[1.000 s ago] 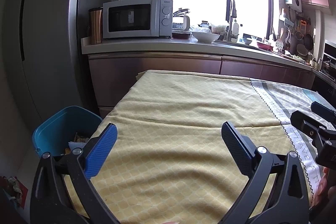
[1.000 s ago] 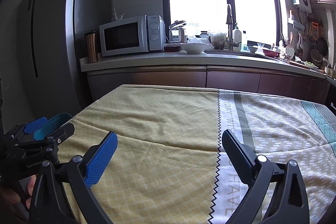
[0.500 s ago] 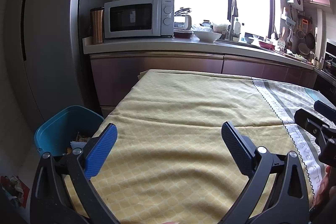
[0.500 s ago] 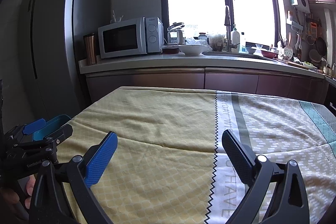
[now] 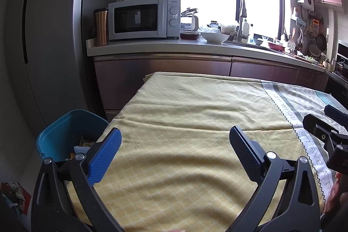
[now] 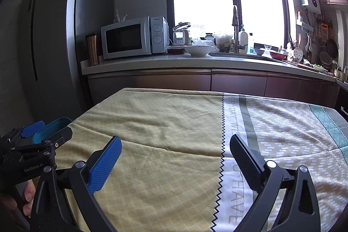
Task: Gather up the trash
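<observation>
Both tools hang above the near edge of the desk with nothing in them. The left tool (image 5: 175,140) has its jaws spread wide over the yellow part of the tablecloth (image 5: 195,114), and the right tool (image 6: 175,150) is spread just as wide, straddling the zigzag seam where the yellow cloth meets the grey printed band.

No trash shows anywhere on the cloth in either view. What trash can be seen lies in the blue bin (image 5: 63,134), which stands on the floor just off the desk's left edge, near its front left corner: crumpled paper and scraps (image 5: 81,145) sit low inside it, partly hidden behind the left tool's blue finger. A few more crumpled bits (image 5: 13,192) lie on the floor near the bin, at the very edge of the left view; they are too small and blurred to name.

Judging from this, the collecting on the desk looks finished or close to it, and the hands seem to be at rest between picks. If anything is left, the floor pieces are the likely target, which would call for swinging the left tool down past the desk's left edge, well below where it now hangs.

The scraps are wadded, so no long axis or pointing direction can be read from them. The bin itself stands upright, mouth up.
</observation>
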Demonstrator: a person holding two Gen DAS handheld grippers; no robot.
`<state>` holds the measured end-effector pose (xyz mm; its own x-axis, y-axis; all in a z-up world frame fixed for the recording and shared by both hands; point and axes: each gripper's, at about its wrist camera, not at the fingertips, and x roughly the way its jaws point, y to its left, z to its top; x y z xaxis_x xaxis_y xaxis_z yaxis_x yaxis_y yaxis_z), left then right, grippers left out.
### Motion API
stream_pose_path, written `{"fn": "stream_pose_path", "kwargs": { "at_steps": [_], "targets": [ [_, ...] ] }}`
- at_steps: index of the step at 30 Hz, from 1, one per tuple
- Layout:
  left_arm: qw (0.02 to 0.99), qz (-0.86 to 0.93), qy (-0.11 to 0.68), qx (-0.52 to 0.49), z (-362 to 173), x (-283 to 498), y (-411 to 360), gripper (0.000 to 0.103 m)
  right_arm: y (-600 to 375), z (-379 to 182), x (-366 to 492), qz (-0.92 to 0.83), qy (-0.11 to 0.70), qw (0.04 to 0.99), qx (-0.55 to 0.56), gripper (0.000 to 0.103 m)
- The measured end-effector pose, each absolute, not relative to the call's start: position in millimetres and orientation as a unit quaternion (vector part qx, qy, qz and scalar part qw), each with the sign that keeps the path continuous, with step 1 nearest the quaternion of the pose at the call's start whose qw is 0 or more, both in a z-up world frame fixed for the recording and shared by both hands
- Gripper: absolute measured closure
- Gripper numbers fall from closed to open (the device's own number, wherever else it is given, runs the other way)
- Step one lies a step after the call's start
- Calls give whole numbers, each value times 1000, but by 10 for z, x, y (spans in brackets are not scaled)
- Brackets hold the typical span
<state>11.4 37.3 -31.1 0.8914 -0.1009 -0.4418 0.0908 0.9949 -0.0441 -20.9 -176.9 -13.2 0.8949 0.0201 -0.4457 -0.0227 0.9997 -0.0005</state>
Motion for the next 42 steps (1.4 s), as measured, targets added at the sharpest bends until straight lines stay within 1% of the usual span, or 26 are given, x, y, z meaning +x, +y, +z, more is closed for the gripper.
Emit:
{"fn": "stream_pose_path", "kwargs": {
  "at_steps": [42],
  "targets": [
    [972,-42,230,-2,-301,69,379,6,-1805,-190,-184,10,237,972,10,7]
  ]
}}
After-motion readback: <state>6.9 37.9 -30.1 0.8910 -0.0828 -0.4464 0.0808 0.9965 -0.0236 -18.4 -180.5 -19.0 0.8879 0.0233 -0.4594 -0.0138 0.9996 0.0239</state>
